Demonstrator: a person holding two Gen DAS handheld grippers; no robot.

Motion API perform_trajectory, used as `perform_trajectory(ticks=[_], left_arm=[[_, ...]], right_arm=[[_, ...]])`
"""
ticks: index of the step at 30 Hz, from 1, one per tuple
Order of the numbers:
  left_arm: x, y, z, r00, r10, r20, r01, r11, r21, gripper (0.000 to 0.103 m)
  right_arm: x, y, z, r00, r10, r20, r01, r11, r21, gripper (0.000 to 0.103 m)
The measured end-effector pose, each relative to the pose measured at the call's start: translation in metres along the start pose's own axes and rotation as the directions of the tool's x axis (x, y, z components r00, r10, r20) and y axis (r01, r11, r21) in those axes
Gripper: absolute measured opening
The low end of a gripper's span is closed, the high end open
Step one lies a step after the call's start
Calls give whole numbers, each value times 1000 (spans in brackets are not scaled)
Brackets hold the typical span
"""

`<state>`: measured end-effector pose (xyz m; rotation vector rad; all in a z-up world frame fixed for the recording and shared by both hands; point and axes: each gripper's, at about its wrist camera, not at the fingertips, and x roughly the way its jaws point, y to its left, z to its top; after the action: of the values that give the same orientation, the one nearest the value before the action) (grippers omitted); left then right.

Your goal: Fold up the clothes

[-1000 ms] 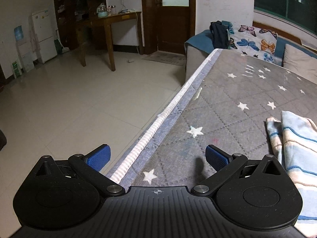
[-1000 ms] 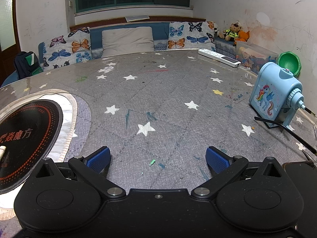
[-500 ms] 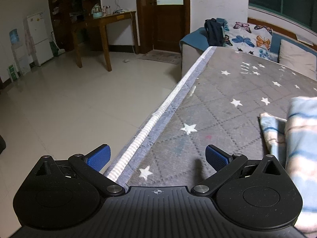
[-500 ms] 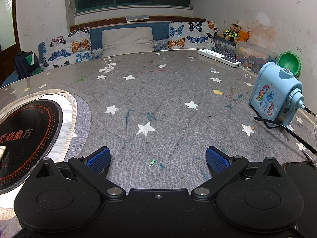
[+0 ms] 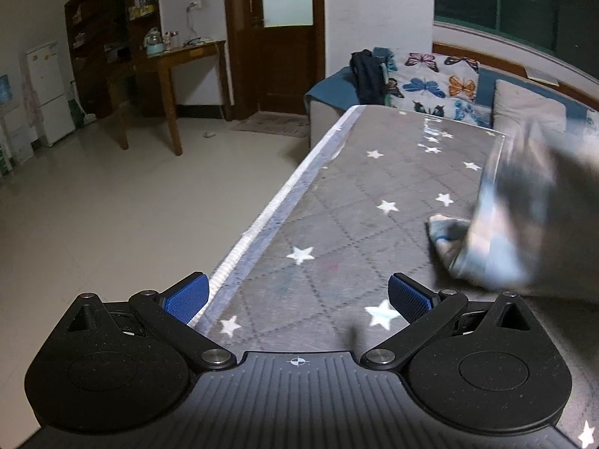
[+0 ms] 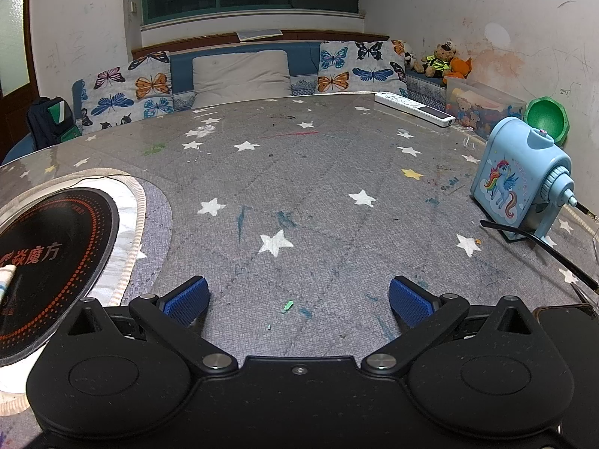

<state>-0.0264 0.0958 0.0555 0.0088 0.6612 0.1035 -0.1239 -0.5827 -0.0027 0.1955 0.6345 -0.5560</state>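
Since a second ago, my left gripper (image 5: 297, 293) has swung so the striped cloth (image 5: 498, 232) now shows as a blurred heap ahead and to its right on the star-printed worktop (image 5: 359, 194), apparently in motion; its long axis I cannot tell. Both grippers stand wide open and empty. My right gripper (image 6: 298, 295) sees only a sliver of cloth at its far left over the black round plate (image 6: 48, 247), so I judge the left gripper the nearer.
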Motion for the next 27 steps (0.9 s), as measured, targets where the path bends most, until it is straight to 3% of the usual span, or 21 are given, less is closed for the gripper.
perform_trajectory(ticks=[27], left_arm=[[-42,-78,-6,999,-36,16,33,984,174,103]], right_arm=[[0,0,0,1000,0,0,0,1000,0,103]])
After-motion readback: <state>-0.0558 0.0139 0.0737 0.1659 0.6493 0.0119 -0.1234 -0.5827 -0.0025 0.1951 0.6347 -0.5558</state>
